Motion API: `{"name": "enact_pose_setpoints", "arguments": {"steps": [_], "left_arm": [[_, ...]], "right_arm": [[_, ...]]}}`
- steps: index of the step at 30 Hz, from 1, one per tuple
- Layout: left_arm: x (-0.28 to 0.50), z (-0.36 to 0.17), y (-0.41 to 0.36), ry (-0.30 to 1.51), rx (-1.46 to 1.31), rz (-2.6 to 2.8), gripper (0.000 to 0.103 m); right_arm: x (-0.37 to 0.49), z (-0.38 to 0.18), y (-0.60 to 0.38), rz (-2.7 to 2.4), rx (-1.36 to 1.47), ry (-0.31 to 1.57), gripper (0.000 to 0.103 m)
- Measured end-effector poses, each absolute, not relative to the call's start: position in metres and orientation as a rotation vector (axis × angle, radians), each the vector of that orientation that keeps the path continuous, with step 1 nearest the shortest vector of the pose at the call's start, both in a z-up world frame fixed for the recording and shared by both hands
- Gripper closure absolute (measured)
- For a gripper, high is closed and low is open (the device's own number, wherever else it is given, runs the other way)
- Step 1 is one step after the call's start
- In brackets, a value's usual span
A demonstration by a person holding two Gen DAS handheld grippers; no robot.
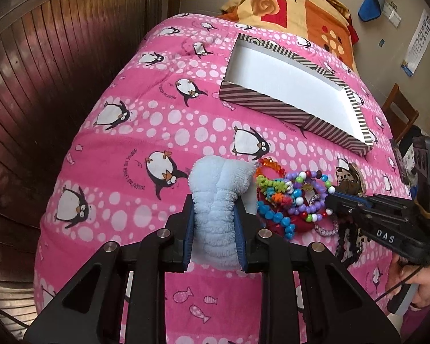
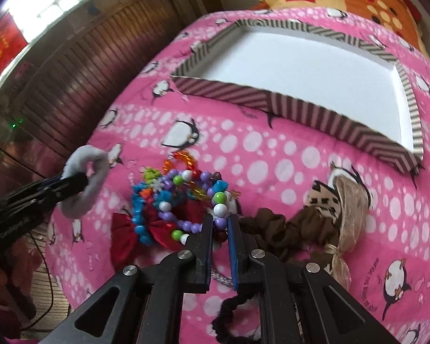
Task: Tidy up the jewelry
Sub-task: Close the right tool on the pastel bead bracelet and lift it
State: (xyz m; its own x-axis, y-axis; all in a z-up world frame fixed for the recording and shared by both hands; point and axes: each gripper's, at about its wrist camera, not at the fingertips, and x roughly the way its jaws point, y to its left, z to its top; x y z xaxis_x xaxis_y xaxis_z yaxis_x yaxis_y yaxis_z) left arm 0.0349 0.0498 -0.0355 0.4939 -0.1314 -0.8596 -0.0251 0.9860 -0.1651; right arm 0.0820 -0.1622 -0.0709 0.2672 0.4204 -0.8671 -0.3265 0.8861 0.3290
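My left gripper (image 1: 214, 200) is shut on a fluffy light-blue scrunchie (image 1: 219, 183) and holds it just left of a pile of bead bracelets (image 1: 292, 197); the scrunchie also shows in the right wrist view (image 2: 84, 177). My right gripper (image 2: 220, 218) is shut on a purple, white and green bead bracelet (image 2: 219, 203) at the pile's near edge. It shows from the side in the left wrist view (image 1: 331, 196). An open striped box with a white floor (image 1: 289, 86) lies beyond the pile, also in the right wrist view (image 2: 301, 66).
Everything lies on a pink penguin blanket (image 1: 157, 120). A red bow (image 2: 129, 229), brown scrunchie (image 2: 275, 229), leopard-print hair tie (image 2: 326, 200) and blond hairpiece (image 2: 352, 209) lie near the pile. A black scrunchie (image 2: 232, 309) lies under my right gripper. An orange quilt (image 1: 295, 8) is folded behind the box.
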Motion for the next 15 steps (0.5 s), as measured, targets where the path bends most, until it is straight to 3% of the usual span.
{"name": "enact_pose_setpoints", "arguments": {"steps": [15], "left_arm": [[0.038,-0.038,0.054,1.061,-0.171,-0.046,0.08]], "right_arm": [[0.109,-0.086,-0.159,0.532,0.136,1.244,0.094]]}}
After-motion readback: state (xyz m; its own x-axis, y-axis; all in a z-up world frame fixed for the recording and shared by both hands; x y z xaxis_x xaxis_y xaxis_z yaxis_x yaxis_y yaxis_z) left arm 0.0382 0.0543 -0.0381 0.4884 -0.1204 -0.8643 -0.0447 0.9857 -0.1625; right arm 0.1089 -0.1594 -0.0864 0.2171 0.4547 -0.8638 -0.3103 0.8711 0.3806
